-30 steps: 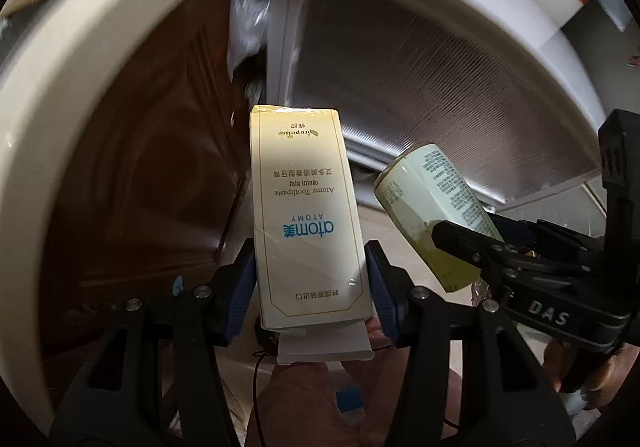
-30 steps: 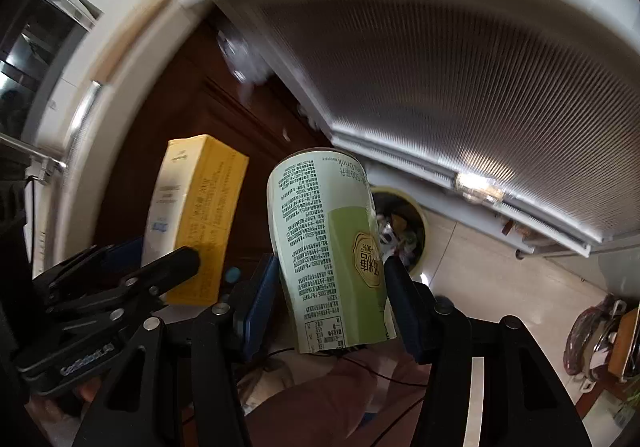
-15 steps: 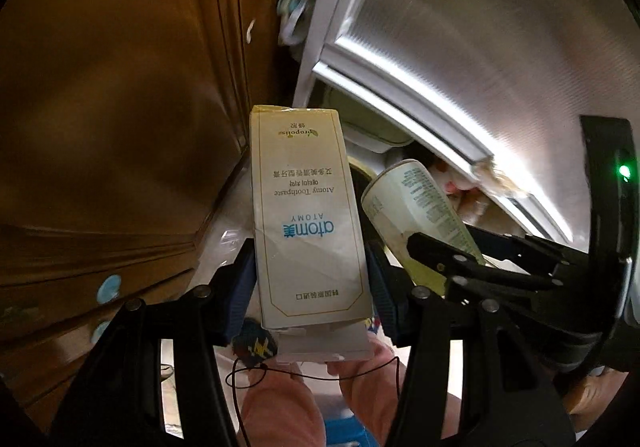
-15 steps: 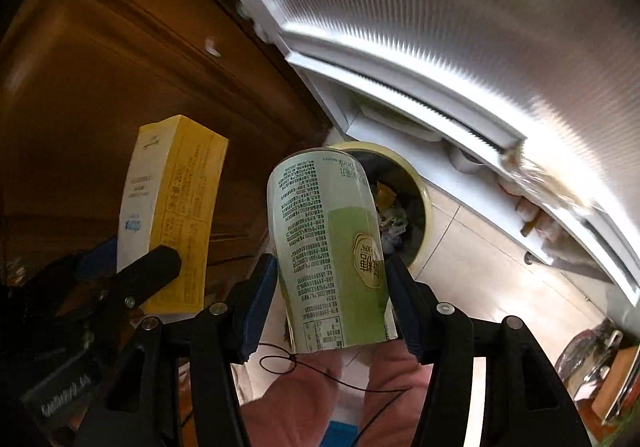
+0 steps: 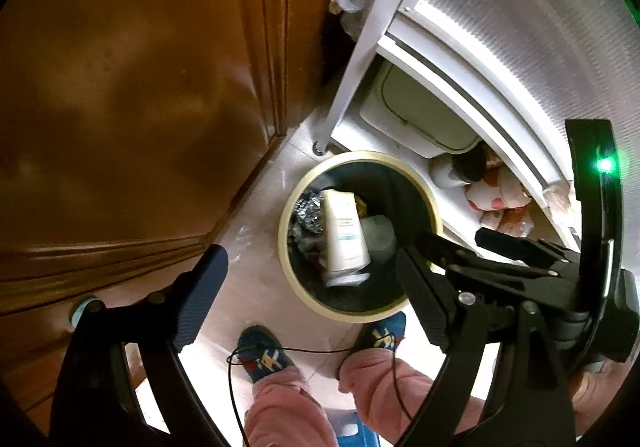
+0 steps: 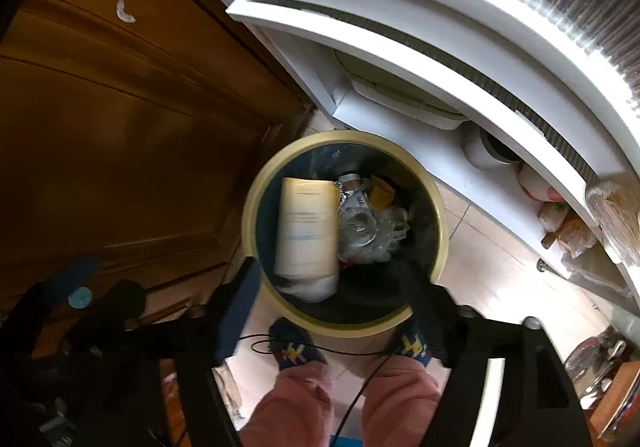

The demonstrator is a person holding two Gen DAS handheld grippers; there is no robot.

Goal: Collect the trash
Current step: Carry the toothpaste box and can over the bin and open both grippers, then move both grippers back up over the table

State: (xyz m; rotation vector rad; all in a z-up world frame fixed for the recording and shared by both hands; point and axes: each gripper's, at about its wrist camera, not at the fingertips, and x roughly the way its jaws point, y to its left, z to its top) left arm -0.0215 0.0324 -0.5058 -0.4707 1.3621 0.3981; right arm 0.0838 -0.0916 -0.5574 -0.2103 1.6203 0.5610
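Note:
A round bin with a yellow rim [image 5: 289, 207] [image 6: 250, 207] stands on the tiled floor straight below both grippers. The cream toothpaste box [image 5: 343, 235] [image 6: 306, 231] is inside it, blurred, among crumpled plastic and foil. A pale shape [image 5: 378, 233] lies beside the box; I cannot tell whether it is the green can. My left gripper [image 5: 316, 295] hangs above the bin's near rim, its jaws opening with nothing between them. My right gripper [image 6: 336, 307] [image 5: 452, 243] is over the same rim, also opening and empty.
A brown wooden cabinet [image 5: 120, 87] fills the left. A white-framed ribbed door [image 5: 520, 27] curves over the right, with a lidded white container [image 5: 416, 115] and bags behind the bin. The person's feet in blue socks [image 5: 260, 355] stand at the bin's near side, with a thin black cable [image 5: 304, 350] looped over them.
Both grippers came down over the bin and their jaws spread. The toothpaste box left the left gripper and now sits in the bin. The green can is gone from the right gripper.

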